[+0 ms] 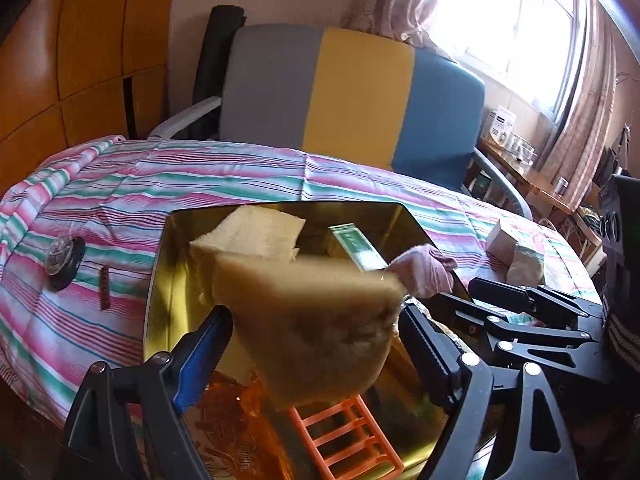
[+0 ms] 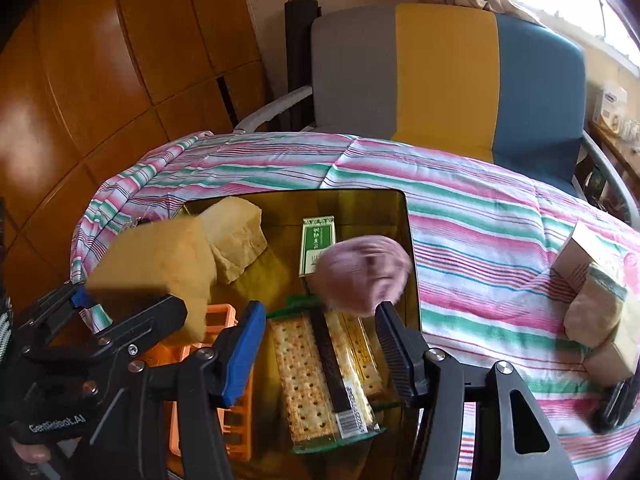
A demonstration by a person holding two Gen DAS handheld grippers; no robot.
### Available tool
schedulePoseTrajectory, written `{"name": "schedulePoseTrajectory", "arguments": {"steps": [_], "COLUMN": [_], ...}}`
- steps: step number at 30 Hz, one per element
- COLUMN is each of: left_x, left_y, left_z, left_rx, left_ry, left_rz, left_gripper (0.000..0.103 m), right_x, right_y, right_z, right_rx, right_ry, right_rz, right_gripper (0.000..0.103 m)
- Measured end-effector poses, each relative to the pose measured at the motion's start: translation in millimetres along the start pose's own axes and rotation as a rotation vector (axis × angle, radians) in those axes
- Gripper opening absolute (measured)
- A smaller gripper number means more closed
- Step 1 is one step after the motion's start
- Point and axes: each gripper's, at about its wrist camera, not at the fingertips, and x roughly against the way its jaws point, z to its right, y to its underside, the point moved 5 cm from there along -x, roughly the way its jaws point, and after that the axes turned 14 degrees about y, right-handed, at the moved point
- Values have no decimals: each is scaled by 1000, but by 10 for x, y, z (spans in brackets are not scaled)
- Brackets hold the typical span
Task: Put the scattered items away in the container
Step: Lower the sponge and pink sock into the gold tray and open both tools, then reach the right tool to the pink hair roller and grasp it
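Black tongs (image 2: 320, 344); one blue pad, one ribbed black; silver screws; white lettering.

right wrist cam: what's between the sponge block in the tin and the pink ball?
The green box, lying flat in the gold tin; seen in the right wrist view.

A gold container (image 2: 412, 248) sits on a pink, green and white striped cloth (image 2: 480, 216), holding an orange rack (image 2: 224, 320).
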Motion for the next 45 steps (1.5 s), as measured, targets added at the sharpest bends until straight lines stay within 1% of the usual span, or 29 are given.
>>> {"name": "schedulePoseTrajectory", "arguments": {"steps": [4,6,9,12,15,20,24,27,29,32,34,37,40,42,45], "left_x": [67,107,154,178,182,80,-125,-335,-458,-565,-619,-717,-816,-869,-875], "left_y": [-105,-87,-15,143,315,591,858,1082,1193,1311,1352,1394,1439,1476,1501], "left_z": [24,82,202,456,820,1519,1974,2199,2280,2337,2355,2334,2278,2235,2234], "left_rx": [31,29,12,-35,-106,-238,-322,-365,-384,-400,-412,-399,-382,-359,-363], "left_ry": [9,10,17,42,105,254,348,384,389,384,373,367,359,359,360], "left_rz": [38,46,52,38,23,-48,-142,-226,-268,-305,-315,-340,-370,-390,-385], "left_gripper": [87,87,87,87,87,87,87,87,87,87,87,87,87,87,87], "right_x": [31,78,152,228,313,419,497,559,603,663,693,672,577,468,238], "right_y": [71,107,170,241,339,599,895,1128,1274,1403,1414,1310,1095,930,726], "right_z": [62,97,193,365,628,1268,1905,2352,2601,2832,2903,2929,3002,3084,3219], "right_rx": [-27,-36,-64,-100,-158,-265,-369,-444,-485,-510,-494,-441,-399,-373,-335], "right_ry": [-6,-10,-13,0,19,107,201,265,296,295,275,237,207,203,197], "right_rz": [-6,-2,1,4,6,-5,-25,-44,-55,-56,-42,-20,-8,-9,-29], "right_gripper": [60,64,67,68,73,74,74,74,74,74,74,72,67,64,59]}}
